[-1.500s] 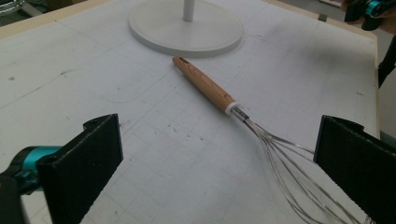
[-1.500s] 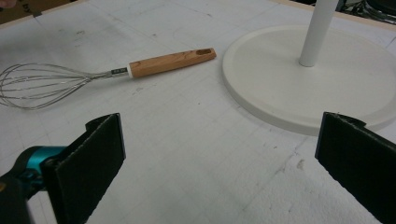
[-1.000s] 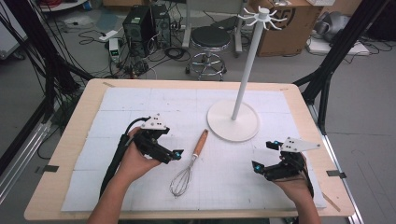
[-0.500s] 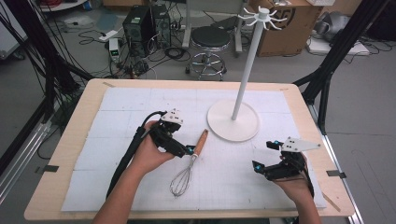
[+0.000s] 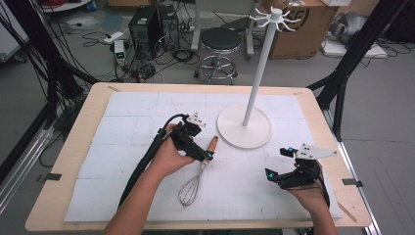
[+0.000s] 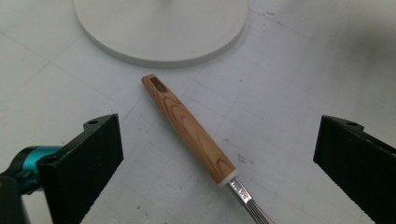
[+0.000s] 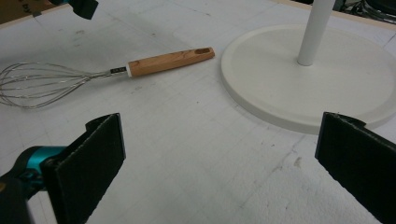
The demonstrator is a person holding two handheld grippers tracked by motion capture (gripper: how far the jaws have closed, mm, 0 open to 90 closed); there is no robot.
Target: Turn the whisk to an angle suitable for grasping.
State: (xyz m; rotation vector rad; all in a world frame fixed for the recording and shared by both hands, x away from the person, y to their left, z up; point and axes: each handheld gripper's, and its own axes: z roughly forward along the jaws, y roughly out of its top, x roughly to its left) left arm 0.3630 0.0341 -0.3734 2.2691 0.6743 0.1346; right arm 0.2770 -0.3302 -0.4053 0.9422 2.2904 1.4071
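Near the middle of the table (image 5: pixel 68 161), seen from the high view, we hold our left gripper (image 5: pixel 208 155) low over the wooden handle of the whisk (image 5: pixel 195 178), which lies on the white gridded mat (image 5: pixel 132 127) with its wire loops toward the near edge and its handle end pointing at the round base of the white hook stand (image 5: pixel 244 126). Our right gripper (image 5: pixel 274 171) rests near the right edge, well apart from the whisk, its jaws spread and holding nothing. From the left gripper view, we see our two black jaws standing wide to either side of the whisk handle (image 6: pixel 189 128), touching neither side of it; the handle has a slot near its far end, and its metal neck carries a small stamped mark too fine for us to read. The stand's base (image 6: pixel 161 28) lies just beyond the handle's tip. From the right gripper view, our jaws again stand far apart over bare mat, with the whisk (image 7: pixel 107 72) lying farther off toward the left and the stand (image 7: pixel 310 70) toward the right; a tiny label on the neck is illegible.
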